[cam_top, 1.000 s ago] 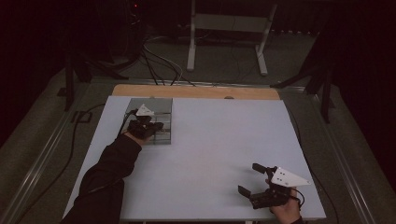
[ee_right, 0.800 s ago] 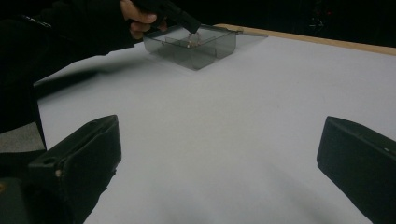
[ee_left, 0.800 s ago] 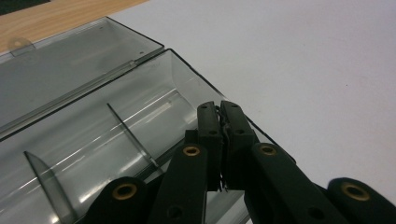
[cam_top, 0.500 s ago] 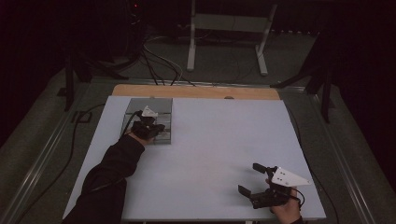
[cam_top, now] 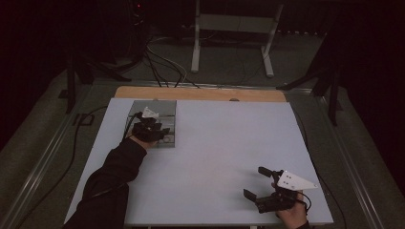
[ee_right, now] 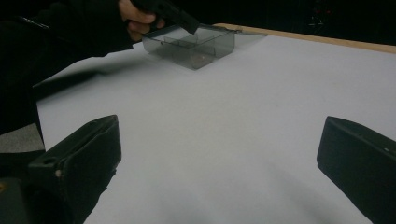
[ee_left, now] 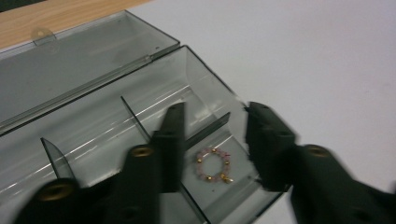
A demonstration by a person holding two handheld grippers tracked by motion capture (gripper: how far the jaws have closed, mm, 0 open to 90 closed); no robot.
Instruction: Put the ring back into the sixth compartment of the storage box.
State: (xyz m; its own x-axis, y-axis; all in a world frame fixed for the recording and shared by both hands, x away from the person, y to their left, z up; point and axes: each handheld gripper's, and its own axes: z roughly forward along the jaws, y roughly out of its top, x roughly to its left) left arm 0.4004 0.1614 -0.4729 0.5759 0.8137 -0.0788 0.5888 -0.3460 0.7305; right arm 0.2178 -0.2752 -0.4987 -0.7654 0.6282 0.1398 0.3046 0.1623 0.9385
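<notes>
A smoky clear plastic box (cam_top: 168, 125) with dividers lies open at the table's far left, its lid (ee_left: 70, 70) folded back. A small ring of pink and gold beads (ee_left: 212, 164) rests in the box's end compartment. My left gripper (ee_left: 214, 140) hovers open just above that compartment, one jaw on each side of the bead ring, not touching it. In the high view this left gripper (cam_top: 152, 129) sits over the box. My right gripper (cam_top: 260, 183) rests open near the front right of the table, nothing between its jaws. The box (ee_right: 191, 46) shows far off in the right gripper view.
The white table top (cam_top: 224, 143) has a wooden strip (cam_top: 200, 94) along its far edge. Cables and a metal stand (cam_top: 229, 38) lie on the dark floor beyond. A dark sleeve (cam_top: 110, 186) reaches across the table's left side.
The left gripper has shifted slightly toward the near end of the box. The right gripper has stayed still.
</notes>
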